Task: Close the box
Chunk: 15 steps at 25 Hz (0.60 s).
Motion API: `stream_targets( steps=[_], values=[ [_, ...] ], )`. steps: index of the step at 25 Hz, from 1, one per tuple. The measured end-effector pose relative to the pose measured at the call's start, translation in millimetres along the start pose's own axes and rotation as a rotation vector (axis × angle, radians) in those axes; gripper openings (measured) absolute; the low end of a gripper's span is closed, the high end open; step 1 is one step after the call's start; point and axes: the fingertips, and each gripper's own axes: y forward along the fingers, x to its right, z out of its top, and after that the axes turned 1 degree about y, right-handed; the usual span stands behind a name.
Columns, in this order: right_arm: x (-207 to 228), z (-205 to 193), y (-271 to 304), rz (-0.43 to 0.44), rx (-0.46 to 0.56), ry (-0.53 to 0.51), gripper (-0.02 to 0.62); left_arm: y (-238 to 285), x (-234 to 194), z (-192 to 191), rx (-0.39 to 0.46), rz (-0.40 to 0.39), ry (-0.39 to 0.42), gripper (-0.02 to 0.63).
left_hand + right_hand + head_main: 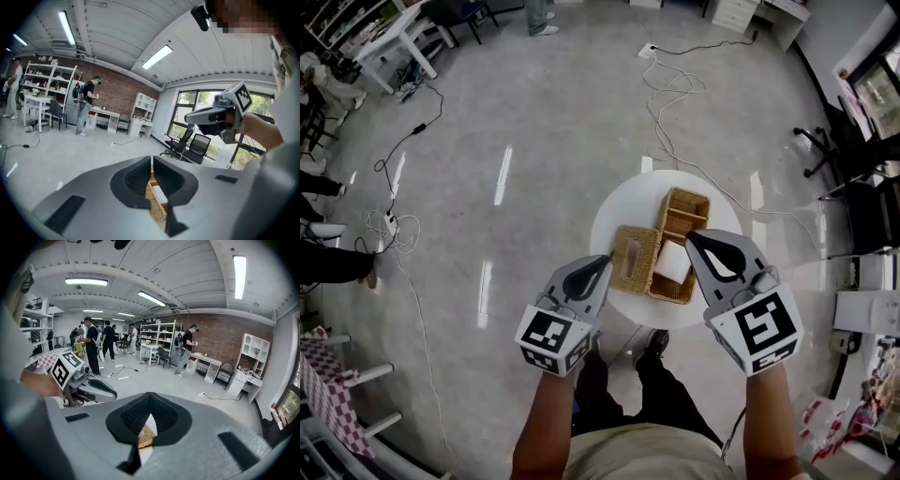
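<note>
L gripper [604, 262] and R gripper [695, 237]: jaws together on both, nothing between. Wicker box [685, 212] sits on round white table [617, 214], just beyond both tips. Lid [635, 259] appears folded open to box's left; white contents show inside.

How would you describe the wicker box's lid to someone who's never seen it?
Find the round white table on the grey floor. On it sits a long wicker box; the lid is the woven square open at its left side. Unlike the box, it is flat, with a slot.
</note>
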Motion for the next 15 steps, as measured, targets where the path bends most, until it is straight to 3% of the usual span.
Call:
stream_targets(
  steps=[15],
  values=[
    [4.9, -48.8, 39.1, 0.048, -0.075, 0.010, -0.008, 31.6, -13.4, -111.9, -0.043, -0.003, -0.352, 0.014]
  ],
)
